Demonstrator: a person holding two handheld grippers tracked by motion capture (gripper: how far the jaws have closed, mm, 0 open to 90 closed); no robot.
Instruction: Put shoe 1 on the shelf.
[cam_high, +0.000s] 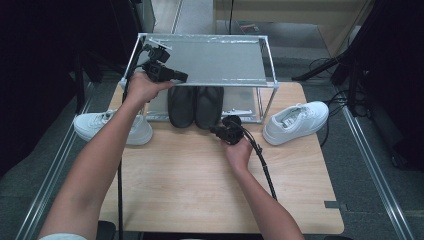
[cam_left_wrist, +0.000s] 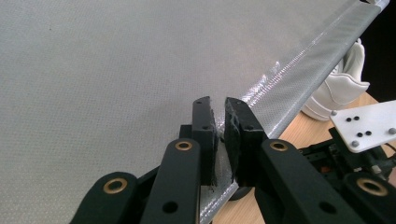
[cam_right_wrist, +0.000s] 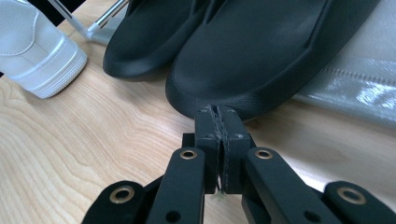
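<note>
The shoe rack (cam_high: 210, 62) is a low metal frame with a grey cloth top and a shiny front edge. It stands upright at the far side of the wooden surface (cam_high: 200, 175). Two black shoes (cam_high: 195, 106) lie side by side on its bottom shelf, toes pointing out.

Black two-part fingers (cam_right_wrist: 208, 133) with brass-ringed pivots, black trailing cable (cam_high: 263, 162), bare forearms.

Matt black rubber slippers (cam_right_wrist: 243, 51), grained wooden table (cam_right_wrist: 70, 135)
</note>
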